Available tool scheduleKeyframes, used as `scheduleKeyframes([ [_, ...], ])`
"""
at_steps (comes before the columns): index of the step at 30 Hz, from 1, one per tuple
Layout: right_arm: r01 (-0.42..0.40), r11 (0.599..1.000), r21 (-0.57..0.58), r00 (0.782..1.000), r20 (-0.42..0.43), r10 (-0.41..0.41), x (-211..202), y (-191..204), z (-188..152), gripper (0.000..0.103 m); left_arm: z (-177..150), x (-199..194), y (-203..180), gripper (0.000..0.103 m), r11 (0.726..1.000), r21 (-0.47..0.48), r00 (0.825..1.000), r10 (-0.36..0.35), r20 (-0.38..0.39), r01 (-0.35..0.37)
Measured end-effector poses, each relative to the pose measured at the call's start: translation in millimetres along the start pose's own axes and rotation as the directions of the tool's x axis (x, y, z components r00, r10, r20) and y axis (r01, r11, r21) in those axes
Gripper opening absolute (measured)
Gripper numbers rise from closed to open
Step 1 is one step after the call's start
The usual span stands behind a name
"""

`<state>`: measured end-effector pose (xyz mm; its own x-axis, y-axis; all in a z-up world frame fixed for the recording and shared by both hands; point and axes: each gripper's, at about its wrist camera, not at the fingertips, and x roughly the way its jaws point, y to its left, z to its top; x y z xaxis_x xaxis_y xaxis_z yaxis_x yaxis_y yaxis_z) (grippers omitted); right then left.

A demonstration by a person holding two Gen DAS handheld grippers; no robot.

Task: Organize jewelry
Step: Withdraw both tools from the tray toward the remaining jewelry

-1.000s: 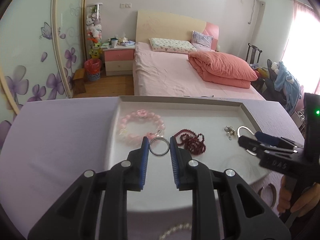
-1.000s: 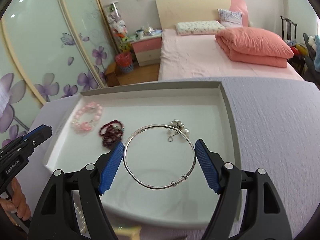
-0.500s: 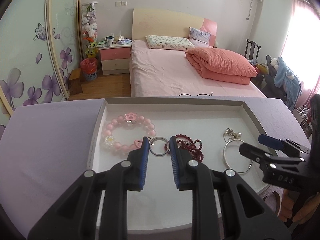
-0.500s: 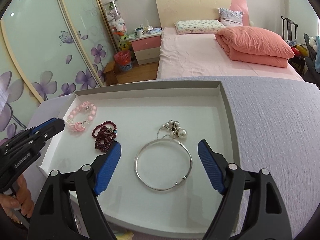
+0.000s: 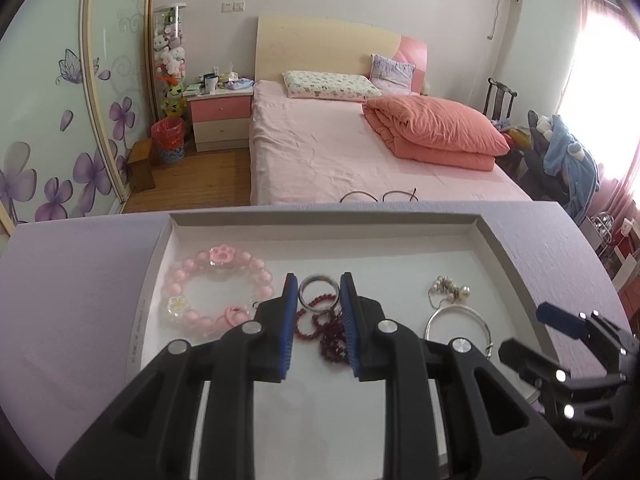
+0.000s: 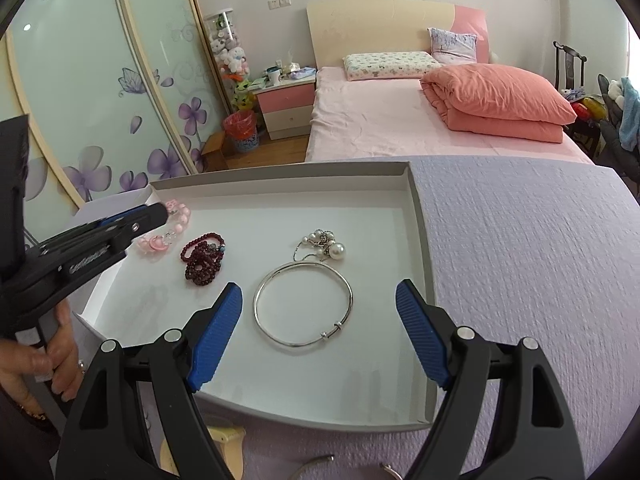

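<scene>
Your left gripper (image 5: 319, 296) is closed on a small silver ring (image 5: 319, 294); the two blue pads (image 5: 289, 322) press the ring from both sides, and the ring hangs above the dark red bead string (image 5: 326, 330) inside the white tray (image 5: 320, 224). In the left wrist view you see the pink bead bracelet (image 5: 218, 290) on the tray floor to the left of this gripper, with a pink paw-shaped charm at its far side and a small clear flower bead at its left side. To the right of the gripper lies the pearl cluster (image 5: 450, 290), and just in front of it the silver bangle (image 5: 460, 326), partly hidden behind the gripper body. Your right gripper (image 6: 318, 332) is released: its jaws stand wide apart, one on each side of the silver bangle (image 6: 304, 304), and they do not touch it. The bangle lies flat on the tray (image 6: 424, 240) floor, and its far edge is touching or almost touching the chain of the pearl cluster (image 6: 324, 244); which one, you cannot tell. The dark red bead string (image 6: 202, 258) lies well to the left of the bangle, and the pink bead bracelet (image 6: 170, 232) is farther left, partly hidden behind your left gripper (image 6: 160, 214). The tray rests on a lilac textured cloth (image 6: 520, 260).
</scene>
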<state>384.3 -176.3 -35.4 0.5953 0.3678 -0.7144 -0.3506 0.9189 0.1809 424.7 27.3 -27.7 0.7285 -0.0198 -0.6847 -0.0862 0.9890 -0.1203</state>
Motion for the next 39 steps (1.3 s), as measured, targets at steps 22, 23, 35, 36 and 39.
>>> scheduleKeyframes([
  [22,-0.004,0.999,0.035,0.994,0.109,0.0,-84,4,-56,0.081,-86,-149,81,0.083,0.985,-0.046,0.976,0.17,0.136,-0.165],
  [23,-0.004,0.999,0.04,0.994,0.11,0.0,-87,3,-58,0.081,-92,-154,83,0.083,0.984,-0.046,0.975,0.176,0.134,-0.171],
  [35,0.053,0.996,0.075,0.997,0.054,-0.057,-97,-8,-102,0.081,-152,-192,108,0.09,0.984,-0.085,0.982,0.166,0.089,-0.159],
  [36,0.055,0.996,0.076,0.997,0.045,-0.059,-95,-9,-105,0.081,-153,-192,109,0.09,0.984,-0.084,0.982,0.165,0.087,-0.158],
  [39,0.061,0.995,0.074,0.998,0.019,-0.063,-91,-9,-114,0.081,-158,-193,111,0.091,0.983,-0.083,0.982,0.172,0.082,-0.166],
])
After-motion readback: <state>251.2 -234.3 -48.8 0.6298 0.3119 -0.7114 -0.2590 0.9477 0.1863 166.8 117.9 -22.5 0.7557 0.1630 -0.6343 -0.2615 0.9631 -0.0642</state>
